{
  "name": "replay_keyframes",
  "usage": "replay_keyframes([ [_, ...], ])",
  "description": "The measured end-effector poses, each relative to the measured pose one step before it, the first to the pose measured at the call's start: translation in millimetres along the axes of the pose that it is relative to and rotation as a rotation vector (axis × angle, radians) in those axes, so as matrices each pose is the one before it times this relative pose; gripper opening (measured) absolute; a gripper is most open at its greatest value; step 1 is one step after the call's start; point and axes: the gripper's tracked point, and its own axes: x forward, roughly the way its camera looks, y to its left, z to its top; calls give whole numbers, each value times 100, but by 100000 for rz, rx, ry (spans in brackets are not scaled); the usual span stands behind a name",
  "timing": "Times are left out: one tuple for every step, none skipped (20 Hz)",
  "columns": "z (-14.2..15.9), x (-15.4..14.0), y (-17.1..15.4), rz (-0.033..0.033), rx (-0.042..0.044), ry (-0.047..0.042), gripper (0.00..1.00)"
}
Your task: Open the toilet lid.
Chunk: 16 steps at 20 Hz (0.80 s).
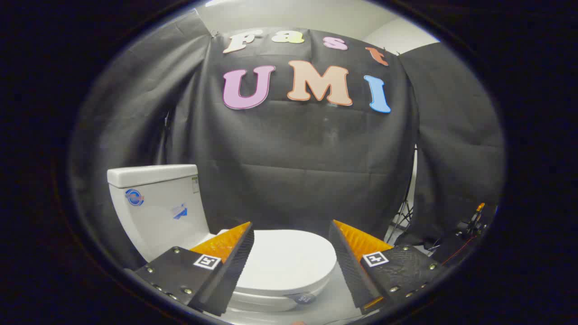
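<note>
Tongs [291, 253] are spread wide open and hold nothing. Their two fingers [226, 266] stick out with a big gap between them. In that gap, just ahead and a little below, sits the white toilet lid [286, 259]. The lid is down flat, shut on the seat. It touches neither finger. The toilet tank [158, 203] stands up at the far left, behind the left finger, with a small blue sticker on its side. A black cloth wall [293, 171] hangs behind the toilet. Far off to the right, past the right finger, some thin stand legs [404, 214] lean by the cloth.
</note>
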Motion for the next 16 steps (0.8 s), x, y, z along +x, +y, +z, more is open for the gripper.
replay_keyframes([
  [-239,19,63,401,102,870,98],
  [-302,5,-74,-103,-199,709,98],
  [-181,70,-286,-400,-20,635,98],
  [-61,-21,-127,-193,404,395,98],
  [-10,-15,20,75,595,294,99],
  [-94,-42,-32,-131,482,168,98],
  [-39,-32,-86,-35,234,106,98],
  [44,10,7,-94,-50,-23,98],
  [-41,-55,-84,-158,-210,-72,98],
  [34,37,-59,-153,-7,-67,98],
  [-45,-13,-61,-279,412,-54,98],
  [25,65,-75,-210,490,185,98],
  [-175,84,-57,-344,494,388,98],
  [-80,61,-81,-302,452,316,98],
  [-110,40,-73,-261,449,254,98],
  [-59,126,-80,-319,491,270,99],
])
